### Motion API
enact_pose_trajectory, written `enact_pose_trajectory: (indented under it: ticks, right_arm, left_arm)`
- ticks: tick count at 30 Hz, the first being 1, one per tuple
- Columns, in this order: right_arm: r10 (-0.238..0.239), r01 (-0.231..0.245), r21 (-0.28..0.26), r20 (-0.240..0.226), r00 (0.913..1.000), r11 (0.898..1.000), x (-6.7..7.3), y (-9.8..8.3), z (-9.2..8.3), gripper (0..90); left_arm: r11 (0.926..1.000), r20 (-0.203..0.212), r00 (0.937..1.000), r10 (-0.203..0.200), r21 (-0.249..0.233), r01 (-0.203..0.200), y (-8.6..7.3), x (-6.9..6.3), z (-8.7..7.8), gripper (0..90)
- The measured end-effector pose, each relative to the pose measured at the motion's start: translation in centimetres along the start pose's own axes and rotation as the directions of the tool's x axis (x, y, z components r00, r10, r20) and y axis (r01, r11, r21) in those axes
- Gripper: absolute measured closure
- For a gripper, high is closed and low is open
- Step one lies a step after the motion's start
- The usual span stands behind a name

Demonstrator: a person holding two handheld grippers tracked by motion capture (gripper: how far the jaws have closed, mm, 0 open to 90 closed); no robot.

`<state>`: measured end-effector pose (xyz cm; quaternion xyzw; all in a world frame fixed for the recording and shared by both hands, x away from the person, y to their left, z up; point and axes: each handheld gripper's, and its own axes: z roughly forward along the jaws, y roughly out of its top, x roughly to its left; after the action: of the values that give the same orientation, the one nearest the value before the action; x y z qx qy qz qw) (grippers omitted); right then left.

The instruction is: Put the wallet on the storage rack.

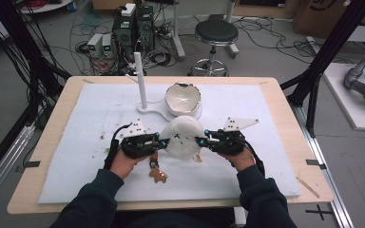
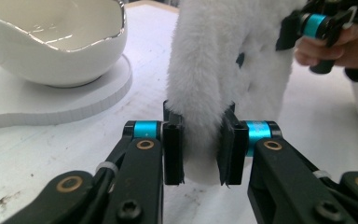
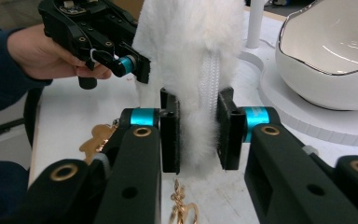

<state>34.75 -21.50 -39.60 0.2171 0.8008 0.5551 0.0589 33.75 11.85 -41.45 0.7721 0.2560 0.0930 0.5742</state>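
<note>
A white fluffy pouch (image 1: 183, 135) is held just above the white mat between both grippers. My left gripper (image 1: 164, 141) is shut on its left end, and in the left gripper view the fur (image 2: 205, 93) is pinched between the pads of that gripper (image 2: 204, 149). My right gripper (image 1: 200, 140) is shut on the right end. In the right gripper view its jaws (image 3: 199, 135) squeeze the fur beside the white zipper (image 3: 212, 79). The left gripper (image 3: 130, 65) shows beyond the pouch there, clamped on the far end.
A white eggshell-shaped bowl (image 1: 183, 97) with a silver rim sits on a white base (image 1: 159, 114) behind the pouch, next to an upright white post (image 1: 140, 80). A brown gingerbread-figure charm (image 1: 158, 175) on a gold chain (image 3: 182, 210) lies below the pouch.
</note>
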Motion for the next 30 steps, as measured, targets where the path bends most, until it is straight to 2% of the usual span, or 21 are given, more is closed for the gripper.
enact_pose_trajectory:
  ticks: [1, 2, 3, 4, 6, 9, 10, 11, 12, 13, 14, 15, 18, 20, 22, 24, 25, 26, 28, 29, 30]
  right_arm:
    - [0.009, -0.009, -0.013, 0.0, 1.0, 1.0, -0.1, -0.1, 0.0, 65.3]
    - [0.065, -0.066, -0.03, -0.013, 0.9978, 0.997, -0.5, -0.2, -0.1, 54.6]
    - [0.099, -0.1, -0.042, -0.016, 0.995, 0.994, -0.7, -0.2, -0.1, 51.4]
    - [0.099, -0.1, -0.042, -0.016, 0.995, 0.994, -0.7, -0.2, -0.1, 51.4]
    - [0.124, -0.124, -0.038, -0.022, 0.9921, 0.992, -1.1, -0.4, 0.1, 43.5]
    - [0.124, -0.125, -0.017, -0.037, 0.9915, 0.992, -1.2, -0.5, 0.4, 41.7]
    - [0.119, -0.12, -0.009, -0.058, 0.9911, 0.993, -1.0, -0.5, 0.6, 52.3]
    - [0.119, -0.12, -0.009, -0.058, 0.9911, 0.993, -1.0, -0.5, 0.6, 52.3]
    - [0.093, -0.095, -0.022, -0.076, 0.9927, 0.995, -0.8, -0.4, 0.5, 67.3]
    - [0.088, -0.09, -0.031, -0.08, 0.9929, 0.995, -0.8, -0.4, 0.4, 71.1]
    - [0.088, -0.09, -0.031, -0.08, 0.9929, 0.995, -0.8, -0.4, 0.4, 71.1]
    - [0.084, -0.087, -0.033, -0.082, 0.9931, 0.996, -0.8, -0.3, 0.3, 73.0]
    - [0.05, -0.052, -0.032, -0.049, 0.9975, 0.998, -0.6, -0.2, 0.1, 74.6]
    - [0.029, -0.029, -0.048, -0.006, 0.9996, 0.998, -0.5, 0.2, -0.4, 74.8]
    - [0.022, -0.022, -0.052, 0.005, 0.9997, 0.998, -0.6, 0.3, -0.6, 74.8]
    - [0.005, -0.004, -0.057, 0.026, 0.9996, 0.998, -0.8, 0.8, -1.1, 74.9]
    - [-0.018, 0.022, -0.057, 0.059, 0.9981, 0.998, -1.0, 1.5, -1.4, 74.9]
    - [-0.018, 0.022, -0.057, 0.059, 0.9981, 0.998, -1.0, 1.5, -1.4, 74.9]
    - [-0.058, 0.063, -0.056, 0.09, 0.9942, 0.996, -1.3, 2.9, -1.5, 75.1]
    - [-0.058, 0.063, -0.056, 0.09, 0.9942, 0.996, -1.3, 2.9, -1.5, 75.1]
    - [-0.079, 0.085, -0.053, 0.104, 0.9915, 0.995, -1.5, 3.4, -1.4, 75.1]
  left_arm:
    - [0.9998, 0.022, 0.9998, -0.003, -0.017, 0.004, 0.0, 0.0, -0.1, 76.0]
    - [0.9994, 0.034, 0.9993, -0.012, -0.032, 0.013, 0.1, -0.1, -0.1, 76.7]
    - [0.9989, 0.053, 0.9986, -0.008, -0.045, 0.01, 0.1, -0.1, -0.1, 76.9]
    - [0.9985, 0.068, 0.9977, -0.004, -0.054, 0.008, 0.1, -0.1, -0.1, 76.9]
    - [0.9981, 0.086, 0.9963, -0.003, -0.061, 0.009, 0.1, -0.2, -0.1, 77.0]
    - [0.9975, 0.104, 0.9946, -0.004, -0.069, 0.012, 0.1, -0.1, 0.0, 77.0]
    - [0.9981, 0.092, 0.9957, -0.003, -0.061, 0.009, 0.1, -0.1, 0.0, 76.9]
    - [0.9981, 0.092, 0.9957, -0.003, -0.061, 0.009, 0.1, -0.1, 0.0, 76.5]
    - [0.9984, 0.078, 0.9969, -0.015, -0.053, 0.019, 0.1, -0.1, 0.0, 75.3]
    - [0.9986, 0.046, 0.9983, -0.036, -0.037, 0.038, 0.0, 0.1, 0.1, 72.7]
    - [0.9986, 0.046, 0.9983, -0.036, -0.037, 0.038, 0.0, 0.1, 0.1, 68.4]
    - [0.9985, 0.023, 0.9985, -0.049, -0.024, 0.049, 0.0, 0.1, 0.2, 68.4]
    - [0.9967, -0.051, 0.9954, -0.081, 0.004, 0.081, -0.1, 0.8, -0.1, 50.7]
    - [0.9951, -0.103, 0.9899, -0.098, -0.021, 0.096, 0.0, 1.5, -0.9, 46.4]
    - [0.9945, -0.155, 0.9827, -0.101, -0.043, 0.095, 0.1, 2.3, -2.1, 45.1]
    - [0.9921, -0.202, 0.9721, -0.119, -0.064, 0.108, 0.0, 3.2, -3.5, 43.6]
    - [0.9908, -0.222, 0.9668, -0.126, -0.076, 0.112, -0.1, 3.7, -4.3, 43.5]
    - [0.9895, -0.243, 0.9607, -0.134, -0.087, 0.115, -0.2, 4.2, -5.0, 43.5]
    - [0.9866, -0.277, 0.9495, -0.148, -0.108, 0.122, -0.4, 5.0, -6.4, 43.6]
    - [0.9853, -0.293, 0.9439, -0.153, -0.119, 0.123, -0.5, 5.4, -7.0, 43.6]
    - [0.9843, -0.308, 0.9382, -0.157, -0.125, 0.124, -0.7, 5.7, -7.5, 43.5]
